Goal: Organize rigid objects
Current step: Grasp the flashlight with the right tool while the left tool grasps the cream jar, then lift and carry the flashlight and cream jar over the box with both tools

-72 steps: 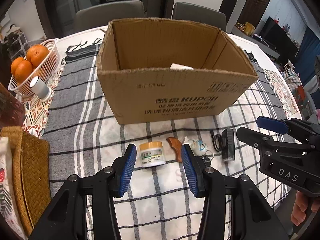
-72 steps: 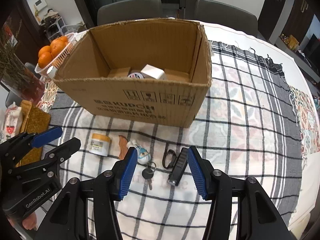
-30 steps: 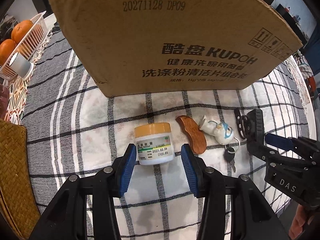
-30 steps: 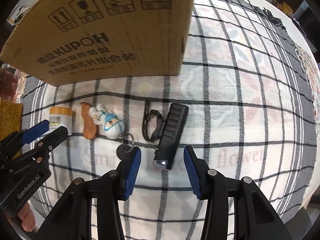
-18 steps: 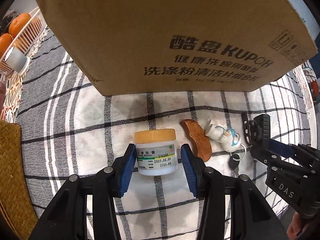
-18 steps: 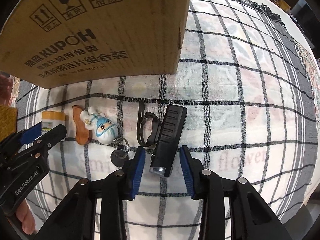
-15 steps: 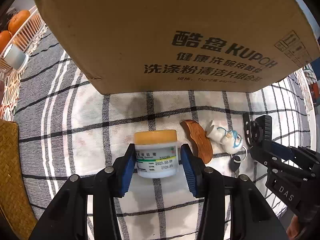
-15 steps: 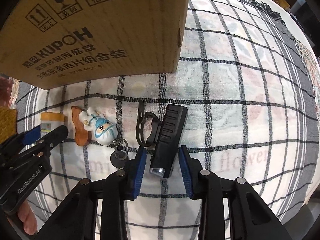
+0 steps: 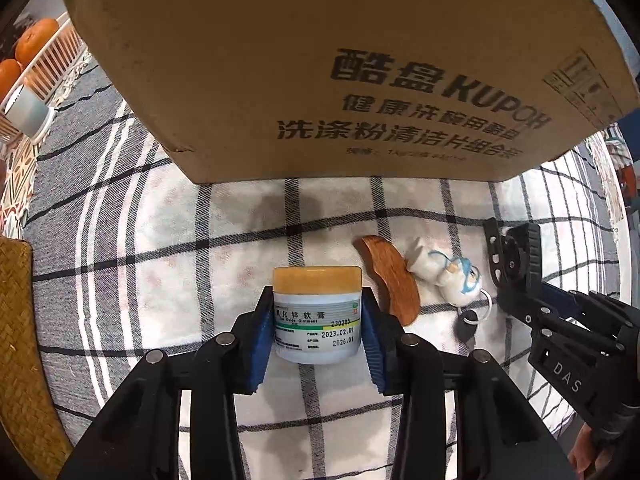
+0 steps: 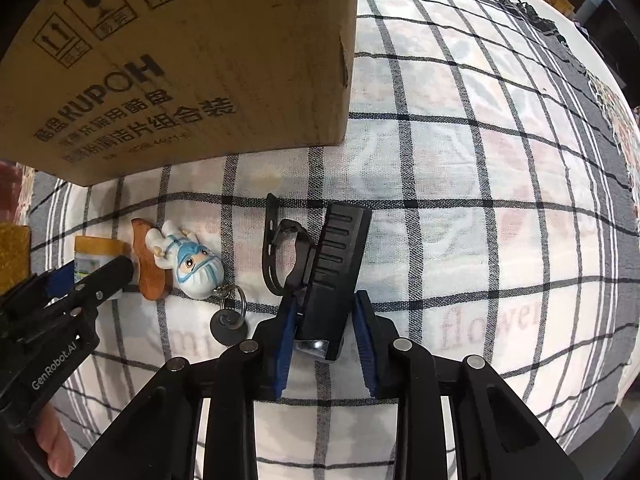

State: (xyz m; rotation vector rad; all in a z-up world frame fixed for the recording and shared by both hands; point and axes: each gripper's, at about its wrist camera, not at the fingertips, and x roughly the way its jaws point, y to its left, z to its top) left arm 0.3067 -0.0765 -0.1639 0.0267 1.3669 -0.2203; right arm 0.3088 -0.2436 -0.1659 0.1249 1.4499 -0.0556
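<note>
While the cardboard box (image 9: pixel 320 60) looms close ahead, the ointment jar (image 9: pixel 317 316) is clenched by the left gripper (image 9: pixel 317 334) on the checked cloth (image 9: pixel 160 260); a wooden piece (image 9: pixel 390 278) lies just beside. The black bike light (image 10: pixel 332 280) is clamped by the right gripper (image 10: pixel 325 340); open cloth is seen rightward.

Ahead of you the cardboard box (image 9: pixel 320 72) walls off the far side, with only a narrow strip of checked tablecloth (image 9: pixel 168 248) before it. Between your two grippers the row is crowded: wooden comb (image 9: pixel 390 280), figurine keychain (image 10: pixel 192 264) and its round fob (image 10: pixel 226 330) lie close together. To your right the cloth is open; on your left a woven mat (image 9: pixel 20 340) borders it.
</note>
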